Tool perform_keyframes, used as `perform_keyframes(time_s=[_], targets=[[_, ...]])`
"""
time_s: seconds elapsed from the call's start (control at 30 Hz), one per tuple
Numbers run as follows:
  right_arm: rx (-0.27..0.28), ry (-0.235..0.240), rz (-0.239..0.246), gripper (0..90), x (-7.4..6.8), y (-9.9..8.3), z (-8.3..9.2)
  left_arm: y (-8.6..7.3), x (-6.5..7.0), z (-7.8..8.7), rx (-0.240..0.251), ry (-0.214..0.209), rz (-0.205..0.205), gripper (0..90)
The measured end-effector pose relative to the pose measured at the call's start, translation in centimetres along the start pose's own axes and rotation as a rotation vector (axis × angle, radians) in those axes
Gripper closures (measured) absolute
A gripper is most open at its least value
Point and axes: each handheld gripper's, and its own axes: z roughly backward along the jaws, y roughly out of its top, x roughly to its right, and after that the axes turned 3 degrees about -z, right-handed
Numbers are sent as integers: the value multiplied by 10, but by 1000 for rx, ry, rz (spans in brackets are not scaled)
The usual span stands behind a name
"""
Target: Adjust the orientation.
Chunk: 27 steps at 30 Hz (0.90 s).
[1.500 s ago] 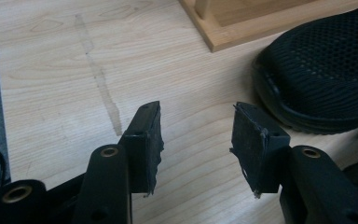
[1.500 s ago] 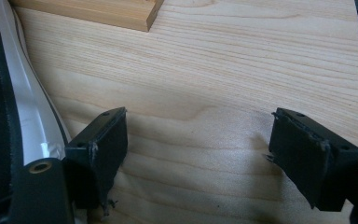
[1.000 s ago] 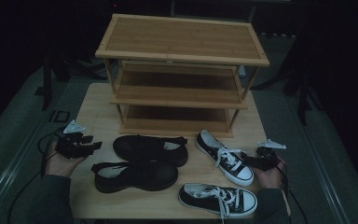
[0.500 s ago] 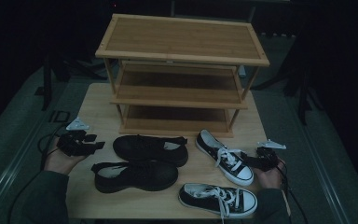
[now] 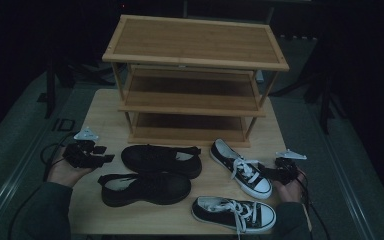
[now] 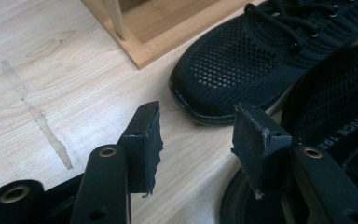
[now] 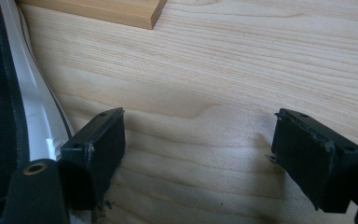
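Observation:
Two black mesh shoes lie side by side on the table, the far one [image 5: 162, 159] and the near one [image 5: 147, 187]. To their right lie two black-and-white sneakers, one angled [image 5: 241, 167] and one at the front edge [image 5: 234, 212]. My left gripper [image 5: 103, 154] rests in a hand left of the black shoes, open, with bare wood between its fingertips [image 6: 198, 140]. The far shoe's toe [image 6: 242, 70] lies just ahead of it, and the near shoe [image 6: 340, 116] lies by its right jaw. My right gripper [image 5: 266, 171] sits beside the angled sneaker, open wide over bare table [image 7: 196, 154], with the sneaker's white sole [image 7: 35, 107] next to its left jaw.
A three-tier wooden shoe rack [image 5: 195, 50] stands at the back of the table [image 5: 95, 115], its shelves bare. Its base [image 6: 168, 28] is close ahead of the left gripper, and a base corner [image 7: 121, 11] lies ahead of the right gripper. Dark floor surrounds the table.
My left gripper has edged slightly right, toward the black shoes. The right gripper and all the shoes have stayed where they were.

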Motion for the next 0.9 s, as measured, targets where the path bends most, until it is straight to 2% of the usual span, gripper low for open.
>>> perform_keyframes(time_s=[0.2, 0.9], targets=[[0, 0, 0, 170, 0, 0, 0, 2, 2, 2, -13, -23, -7, 549], [-1, 0, 1, 171, 0, 0, 0, 12, 18, 10, -41, -78, -94, 547]])
